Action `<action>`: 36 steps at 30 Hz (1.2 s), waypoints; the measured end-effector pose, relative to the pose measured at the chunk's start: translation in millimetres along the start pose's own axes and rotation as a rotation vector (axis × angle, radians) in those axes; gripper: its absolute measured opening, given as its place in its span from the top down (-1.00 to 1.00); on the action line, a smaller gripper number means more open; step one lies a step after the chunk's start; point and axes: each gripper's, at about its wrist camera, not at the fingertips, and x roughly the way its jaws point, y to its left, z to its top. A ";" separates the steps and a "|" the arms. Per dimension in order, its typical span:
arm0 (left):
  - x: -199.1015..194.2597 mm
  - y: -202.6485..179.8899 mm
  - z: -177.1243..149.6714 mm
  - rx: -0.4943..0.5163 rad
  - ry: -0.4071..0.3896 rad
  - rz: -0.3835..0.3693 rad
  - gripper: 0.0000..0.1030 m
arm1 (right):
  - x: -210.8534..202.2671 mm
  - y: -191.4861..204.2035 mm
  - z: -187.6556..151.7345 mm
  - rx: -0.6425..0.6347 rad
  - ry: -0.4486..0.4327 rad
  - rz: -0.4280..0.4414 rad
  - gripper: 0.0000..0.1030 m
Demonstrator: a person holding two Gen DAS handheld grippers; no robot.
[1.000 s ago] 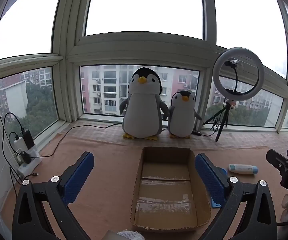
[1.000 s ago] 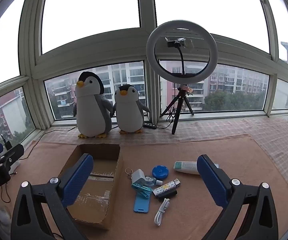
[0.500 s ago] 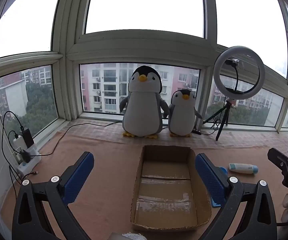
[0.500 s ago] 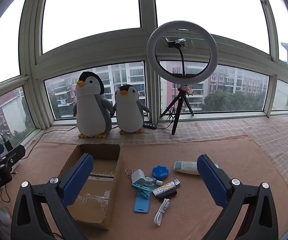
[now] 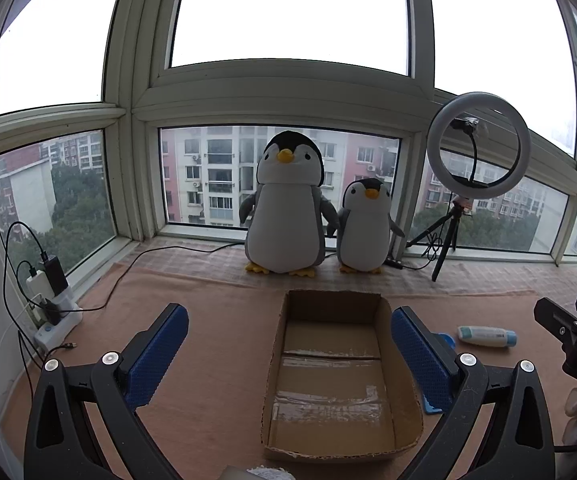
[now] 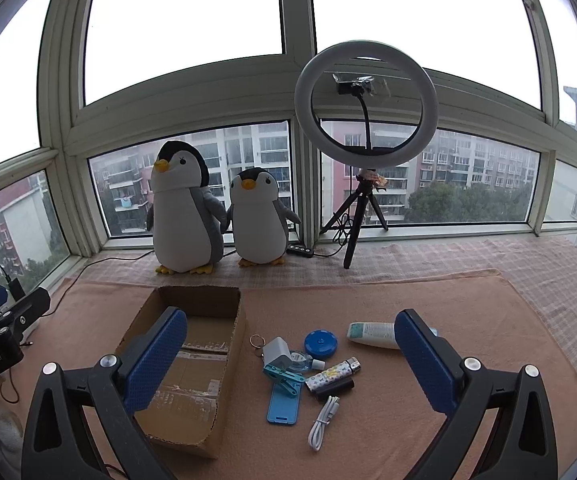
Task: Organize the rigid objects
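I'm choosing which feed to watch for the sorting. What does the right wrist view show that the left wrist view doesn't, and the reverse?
Only the right wrist view shows the small-item cluster: white charger plug, blue round case, blue rectangular holder, white cable and patterned lighter.

Only the left wrist view shows the power strip with plugged adapters by the left window.

Both show the empty cardboard box, lotion tube, two penguin plushies and ring light.
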 end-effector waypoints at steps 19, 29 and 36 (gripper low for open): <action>1.8 0.9 1.6 0.001 0.004 0.000 -0.99 | 2.1 -1.7 -1.5 0.000 0.009 0.000 -0.99; 2.9 1.4 1.1 0.001 0.008 -0.001 -0.99 | 3.1 -1.0 -3.1 -0.001 0.014 0.000 -0.99; 3.3 1.6 1.0 0.000 0.009 -0.001 -0.99 | 3.3 -1.3 -3.4 0.000 0.014 -0.001 -0.99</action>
